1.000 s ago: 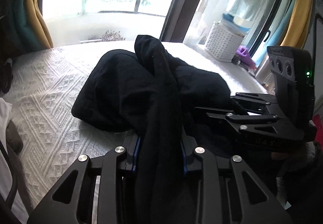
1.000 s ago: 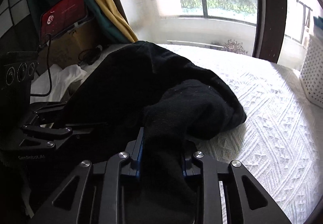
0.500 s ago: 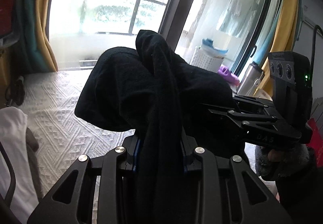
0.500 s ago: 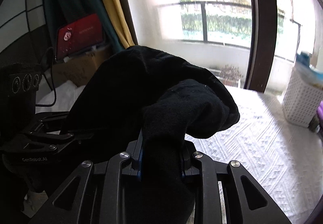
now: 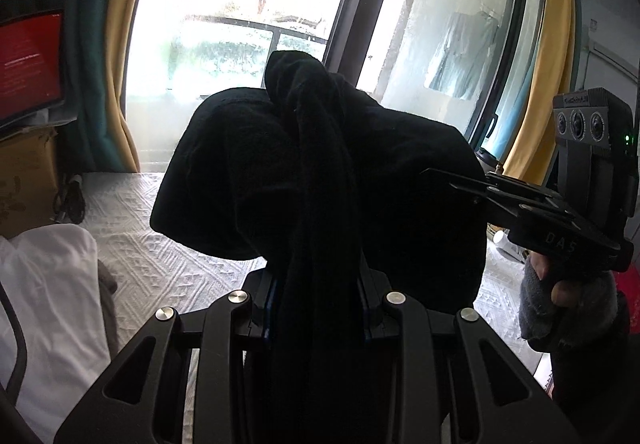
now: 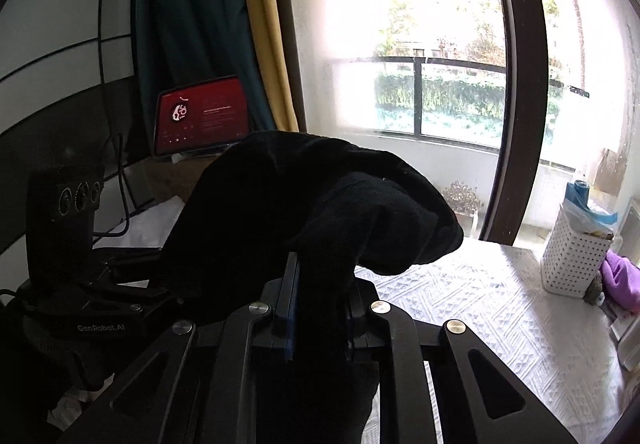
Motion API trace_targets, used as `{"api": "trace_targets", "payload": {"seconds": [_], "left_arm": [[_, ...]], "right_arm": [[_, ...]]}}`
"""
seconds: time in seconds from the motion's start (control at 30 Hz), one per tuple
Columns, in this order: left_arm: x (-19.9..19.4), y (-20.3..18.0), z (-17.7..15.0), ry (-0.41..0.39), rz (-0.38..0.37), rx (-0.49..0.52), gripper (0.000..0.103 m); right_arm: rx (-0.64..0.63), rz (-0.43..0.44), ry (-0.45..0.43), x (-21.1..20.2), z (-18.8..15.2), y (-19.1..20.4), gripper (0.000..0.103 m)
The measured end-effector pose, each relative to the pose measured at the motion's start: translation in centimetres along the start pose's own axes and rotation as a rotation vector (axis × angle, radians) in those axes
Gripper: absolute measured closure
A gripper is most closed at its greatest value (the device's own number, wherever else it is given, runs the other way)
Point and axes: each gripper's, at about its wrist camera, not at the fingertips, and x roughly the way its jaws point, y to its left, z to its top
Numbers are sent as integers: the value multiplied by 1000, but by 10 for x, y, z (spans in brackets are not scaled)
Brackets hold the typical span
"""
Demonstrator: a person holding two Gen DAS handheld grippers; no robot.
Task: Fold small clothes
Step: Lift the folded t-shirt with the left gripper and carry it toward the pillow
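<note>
Jaws of both grippers were clamped on the same black garment [image 5: 320, 171]. Those of the left gripper [image 5: 318, 304] pinched a thick bunched fold that ran straight up between them. Those of the right gripper [image 6: 320, 308] had just been closing tighter, with another fold of the cloth caught between them.

Much stayed hidden. The fabric swallowed both sets of fingertips, so only the blue edges of the pads [image 5: 272, 308] peeked out beside the cloth. The garment's black gave no seams, sleeves or hem away, and what kind of clothing it was could not be told. In the left wrist view the right gripper's front end disappeared into the cloth's right side; a hand [image 5: 568, 296] in a grey fingerless glove gripped its handle, cut off below.

The garment hung in a humped bundle above the white textured bedspread [image 6: 500, 324], draped forward over the jaws, its lower edge clear of the bed. Bright window glare [image 6: 408, 43] behind it washed out detail. A white perforated basket [image 6: 572, 256] stood on the far right of the bed, well apart.
</note>
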Motion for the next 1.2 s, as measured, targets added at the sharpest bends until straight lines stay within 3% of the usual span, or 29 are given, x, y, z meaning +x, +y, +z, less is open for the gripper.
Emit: {"api": "trace_targets", "payload": {"seconds": [0.33,0.63,0.87,1.2], "left_arm": [[-20,-2,1,-44,2,15,74],[-87,-5,15,-170,50,61,74],[-147,1,15,-244,119,96,74],[-199,31,-7,-242,246,103,74]], "right_arm": [[-22,4,-30,-16,6,13,89],[-95,38,-130,-45,28,51,90],[-167,105,-211,-63,46,97,90],[-203,212,-201,-46,47,147,90]]}}
